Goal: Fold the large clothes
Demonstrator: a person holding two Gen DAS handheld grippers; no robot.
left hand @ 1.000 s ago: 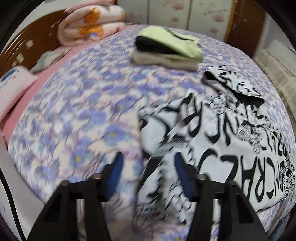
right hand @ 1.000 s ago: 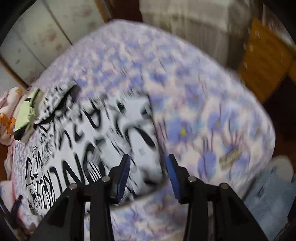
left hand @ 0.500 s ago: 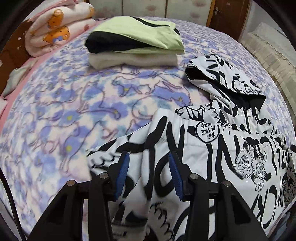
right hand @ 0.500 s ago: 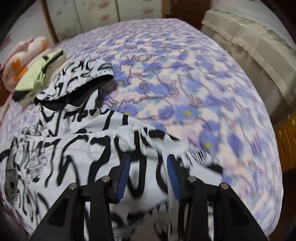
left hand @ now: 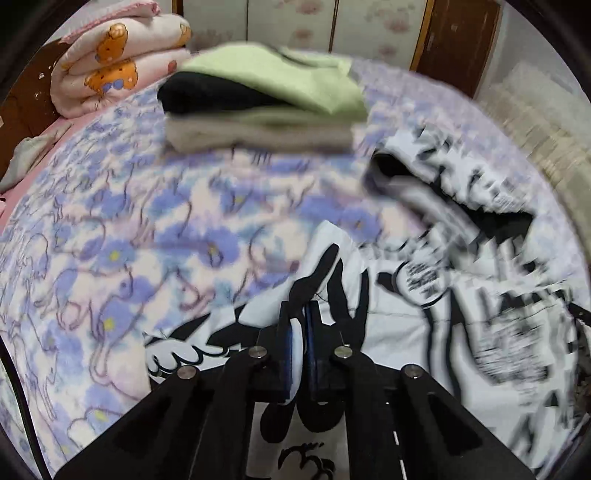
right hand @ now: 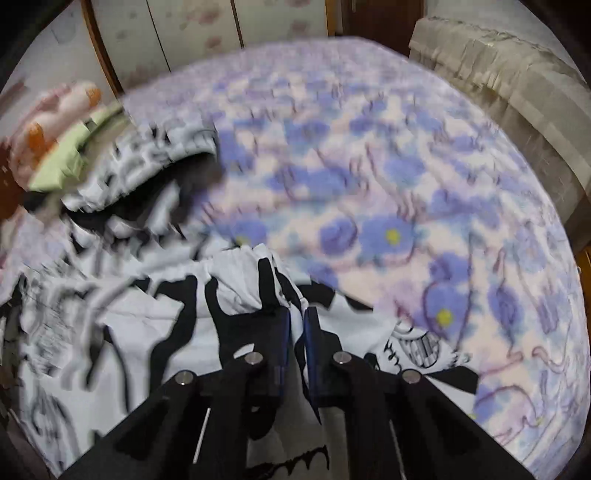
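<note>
A white hoodie [left hand: 406, 332] with bold black lettering lies spread on the flowered bedspread [left hand: 129, 240], its hood [left hand: 461, 177] toward the far side. My left gripper [left hand: 301, 306] is shut on a fold of the hoodie's left shoulder area, and white cloth shows between the blue pads. In the right wrist view the same hoodie [right hand: 147, 332] fills the lower left and its hood [right hand: 159, 158] lies beyond. My right gripper [right hand: 297, 312] has its jaws closing, nearly together, with a bunched ridge of the hoodie's cloth pinched between them.
A stack of folded clothes [left hand: 266, 107], green on top, sits at the far side of the bed, with a rolled pink blanket [left hand: 110, 74] behind it. A beige padded piece [right hand: 517, 92] runs along the bed's right side. Wardrobe doors [left hand: 295, 26] stand behind.
Both grippers moved forward and down over the hoodie toward its shoulders, then went from open to closed on its cloth. The cloth now bunches up at each pair of pads.
</note>
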